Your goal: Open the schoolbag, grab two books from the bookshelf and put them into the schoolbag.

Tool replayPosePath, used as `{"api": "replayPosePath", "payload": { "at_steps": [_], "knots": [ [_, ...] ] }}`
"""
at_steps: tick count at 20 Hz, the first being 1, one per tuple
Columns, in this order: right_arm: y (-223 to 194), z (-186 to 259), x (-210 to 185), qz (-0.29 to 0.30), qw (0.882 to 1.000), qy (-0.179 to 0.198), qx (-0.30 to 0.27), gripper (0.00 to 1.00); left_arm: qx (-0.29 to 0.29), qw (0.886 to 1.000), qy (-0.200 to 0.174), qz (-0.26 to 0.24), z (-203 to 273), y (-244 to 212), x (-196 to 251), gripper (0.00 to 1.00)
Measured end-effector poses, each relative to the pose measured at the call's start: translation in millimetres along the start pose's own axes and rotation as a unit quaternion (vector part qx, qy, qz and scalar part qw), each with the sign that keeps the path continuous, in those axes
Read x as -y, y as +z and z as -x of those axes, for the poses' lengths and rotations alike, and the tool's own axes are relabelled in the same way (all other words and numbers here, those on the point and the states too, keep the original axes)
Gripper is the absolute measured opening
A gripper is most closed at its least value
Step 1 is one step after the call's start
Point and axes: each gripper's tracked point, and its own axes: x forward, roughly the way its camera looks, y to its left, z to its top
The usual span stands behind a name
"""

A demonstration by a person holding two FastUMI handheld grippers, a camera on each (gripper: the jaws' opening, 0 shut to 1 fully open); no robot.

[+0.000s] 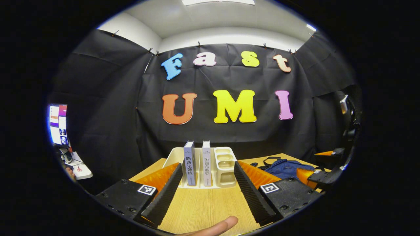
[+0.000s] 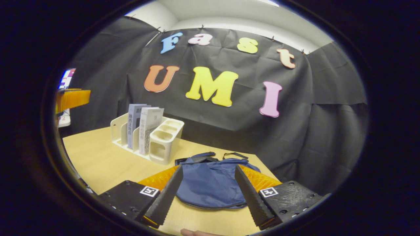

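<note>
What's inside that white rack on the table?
Two books stand upright in the bookshelf slots; its small side cups look empty. Their bottoms are hidden.

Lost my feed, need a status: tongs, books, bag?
Left tongs open, facing two upright books in the bookshelf. Right tongs open over the schoolbag, flat on the table, not visibly open. Nothing in the way.
</note>
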Motion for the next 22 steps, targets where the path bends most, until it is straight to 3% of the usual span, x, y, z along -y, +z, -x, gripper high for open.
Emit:
{"api": "replayPosePath", "payload": {
  "at_steps": [4,8,10,14,19,22],
  "knots": [
    [-27,-34,-42,0.036,0.998,0.033,-0.034,0.98,-0.01,1.0,0.015,0.001,-6,-5,-12,0.99],
    [-61,-66,-80,0.052,0.993,0.064,-0.086,0.93,-0.017,0.999,0.03,-0.003,-9,-10,-24,0.99],
    [-72,-84,-84,0.075,0.99,0.057,-0.102,0.98,-0.024,0.999,0.039,-0.003,-12,-14,-28,0.99],
    [-103,-116,-88,0.119,0.981,0.053,-0.141,0.96,-0.032,0.998,0.048,-0.003,-17,-20,-33,0.99],
    [-118,-137,-66,0.188,0.968,-0.009,-0.165,0.98,-0.037,0.998,0.05,-0.007,-19,-24,-32,0.99],
    [-111,-137,-60,0.202,0.965,-0.026,-0.163,0.93,-0.04,0.998,0.047,-0.008,-19,-25,-30,0.99]
  ]
}}
